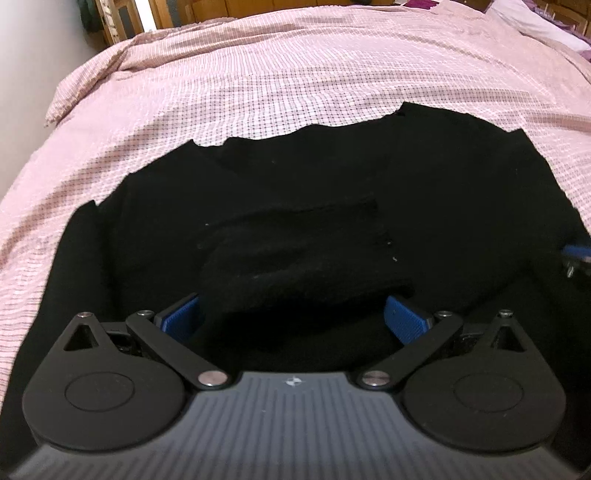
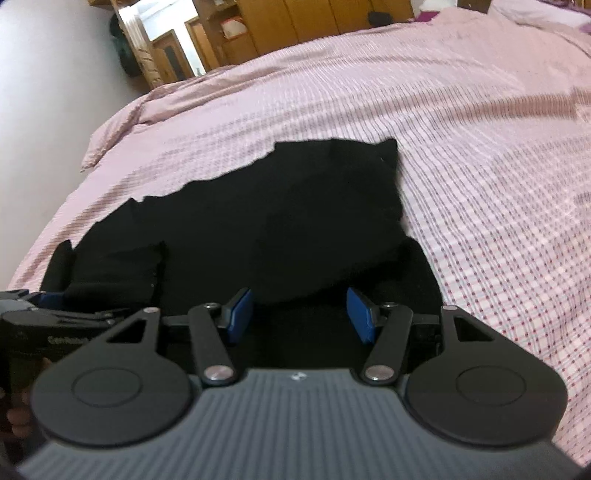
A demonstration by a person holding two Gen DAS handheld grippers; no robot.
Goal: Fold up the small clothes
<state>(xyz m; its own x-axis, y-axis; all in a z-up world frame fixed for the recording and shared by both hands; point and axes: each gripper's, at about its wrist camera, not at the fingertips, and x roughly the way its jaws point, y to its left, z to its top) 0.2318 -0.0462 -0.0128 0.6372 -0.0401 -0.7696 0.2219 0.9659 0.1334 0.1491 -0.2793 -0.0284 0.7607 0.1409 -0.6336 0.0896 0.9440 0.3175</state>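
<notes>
A black garment (image 1: 332, 192) lies spread on the pink checked bedspread (image 1: 258, 81). A folded flap or raised bundle of it (image 1: 295, 251) lies in its middle. My left gripper (image 1: 293, 317) is open, its blue pads on either side of the near edge of that flap, low over the cloth. My right gripper (image 2: 299, 314) is open over the garment's near right part (image 2: 295, 206), with black cloth between its pads. The left gripper (image 2: 44, 306) shows at the left of the right wrist view, and the right gripper's blue tip (image 1: 576, 254) at the right edge of the left view.
The bedspread (image 2: 480, 166) stretches far and right of the garment. Wooden cupboards (image 2: 295, 22) and a doorway stand beyond the bed's far end. A white pillow (image 1: 535, 18) lies at the far right. A white wall is on the left.
</notes>
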